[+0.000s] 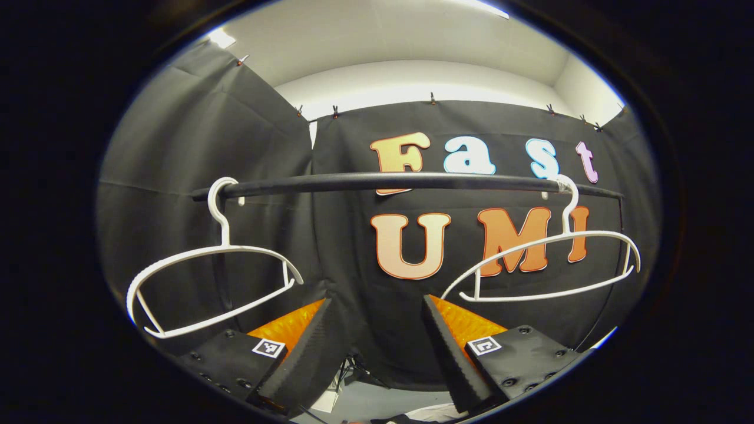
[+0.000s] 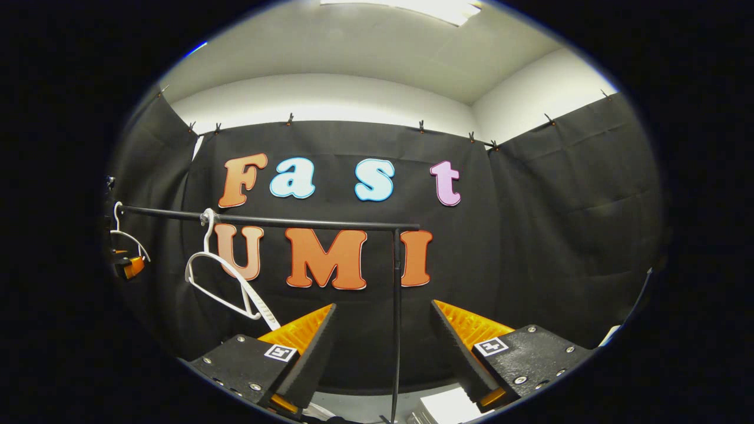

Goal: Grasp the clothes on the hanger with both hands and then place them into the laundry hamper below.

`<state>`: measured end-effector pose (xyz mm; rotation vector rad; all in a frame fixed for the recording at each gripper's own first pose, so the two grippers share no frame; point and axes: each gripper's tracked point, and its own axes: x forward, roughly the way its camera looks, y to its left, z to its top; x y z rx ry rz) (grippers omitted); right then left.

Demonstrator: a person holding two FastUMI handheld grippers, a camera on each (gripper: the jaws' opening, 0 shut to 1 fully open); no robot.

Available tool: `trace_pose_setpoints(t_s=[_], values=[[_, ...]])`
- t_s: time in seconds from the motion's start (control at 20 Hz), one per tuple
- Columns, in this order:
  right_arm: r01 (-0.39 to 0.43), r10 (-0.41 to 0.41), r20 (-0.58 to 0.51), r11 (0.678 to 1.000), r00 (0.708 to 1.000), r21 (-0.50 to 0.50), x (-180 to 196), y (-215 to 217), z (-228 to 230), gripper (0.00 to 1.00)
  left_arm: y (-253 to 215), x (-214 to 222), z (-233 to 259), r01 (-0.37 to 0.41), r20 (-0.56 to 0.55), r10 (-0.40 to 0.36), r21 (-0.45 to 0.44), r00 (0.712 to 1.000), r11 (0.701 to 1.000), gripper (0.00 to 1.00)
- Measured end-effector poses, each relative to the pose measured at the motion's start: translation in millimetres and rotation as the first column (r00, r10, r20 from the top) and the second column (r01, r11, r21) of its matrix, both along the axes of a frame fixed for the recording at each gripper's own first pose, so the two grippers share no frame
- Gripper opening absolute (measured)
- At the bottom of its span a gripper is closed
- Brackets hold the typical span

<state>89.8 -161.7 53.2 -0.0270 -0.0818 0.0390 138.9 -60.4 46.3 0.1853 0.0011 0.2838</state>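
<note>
1. Overhead, a black rail (image 1: 412,179) carries two bare white hangers — one (image 1: 206,277) near its left end, one (image 1: 554,259) near its right end.
2. Clothes: none on either hanger; a dark scrap at the left gripper view's bottom edge is too small to tell.
3. Left gripper (image 1: 377,347) sits below the rail, fingers apart, holding nothing.
4. Right gripper (image 2: 383,353) — fingers apart too, either side of the rail's upright post (image 2: 396,306).

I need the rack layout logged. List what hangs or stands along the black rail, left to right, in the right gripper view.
Small white plastic hanger at the rail's far left end → larger bare white plastic hanger, turned edge-on → thin black upright post at the rail's right end. No clothes hang on either hanger.
</note>
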Motion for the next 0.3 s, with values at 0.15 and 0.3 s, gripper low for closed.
trace_pose_setpoints(t_s=[0.15,0.3], values=[[0.006,-0.006,-0.004,1.000,1.000,0.011,-1.4,-0.6,-4.8,0.94,4.0,-3.3,-6.4,-0.006,-0.011,0.005,-0.025,1.000,1.000,0.96],[0.006,-0.006,-0.015,1.000,1.000,0.017,-3.5,0.0,-10.4,0.94,7.5,-3.4,-8.3,-0.006,-0.012,0.005,-0.045,1.000,0.999,0.96]])
